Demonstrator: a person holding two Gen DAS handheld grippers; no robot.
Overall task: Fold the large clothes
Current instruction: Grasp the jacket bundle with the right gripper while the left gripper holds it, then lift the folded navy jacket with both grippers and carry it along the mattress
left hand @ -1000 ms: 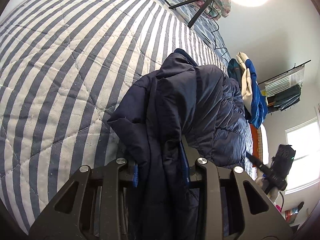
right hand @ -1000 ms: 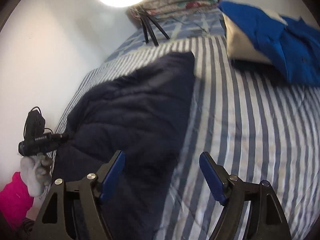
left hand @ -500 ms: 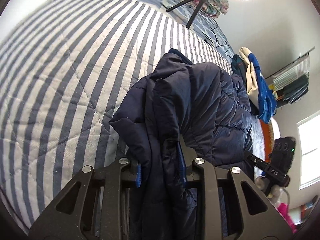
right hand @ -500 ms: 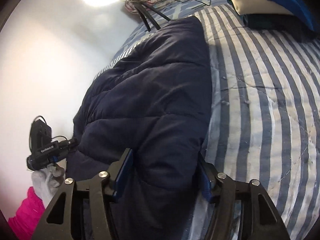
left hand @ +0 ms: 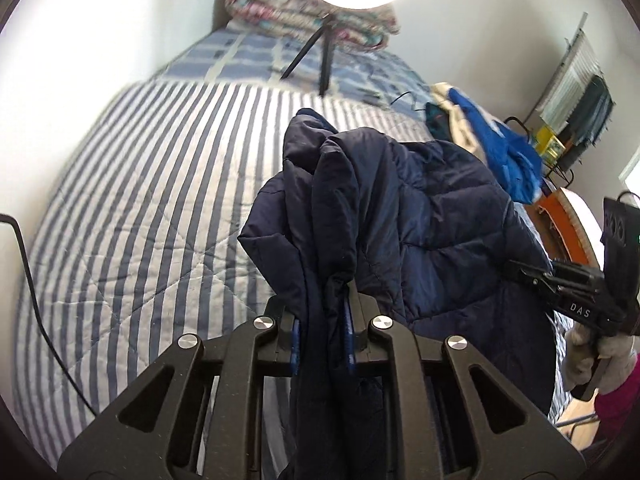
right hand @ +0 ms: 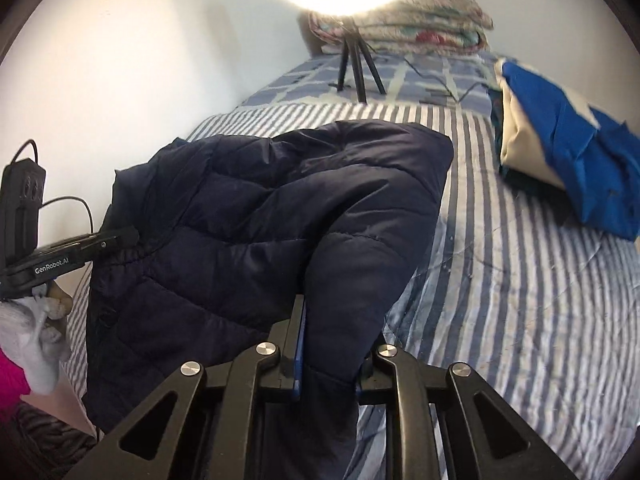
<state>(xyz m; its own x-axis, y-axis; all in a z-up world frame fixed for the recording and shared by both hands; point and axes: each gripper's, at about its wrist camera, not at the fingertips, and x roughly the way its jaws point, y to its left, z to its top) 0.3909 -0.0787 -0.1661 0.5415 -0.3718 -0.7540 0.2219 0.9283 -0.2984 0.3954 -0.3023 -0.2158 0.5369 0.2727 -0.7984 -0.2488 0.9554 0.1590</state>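
Both grippers, left (left hand: 322, 338) and right (right hand: 328, 354), have fingers clamped on the navy quilted puffer jacket (right hand: 260, 220), lifted near the striped bed's (right hand: 520, 280) left edge. Best keep tension even, lowering flat.

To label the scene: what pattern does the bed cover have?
The bed cover has narrow blue and white stripes with diamond quilting, best seen in the left wrist view.
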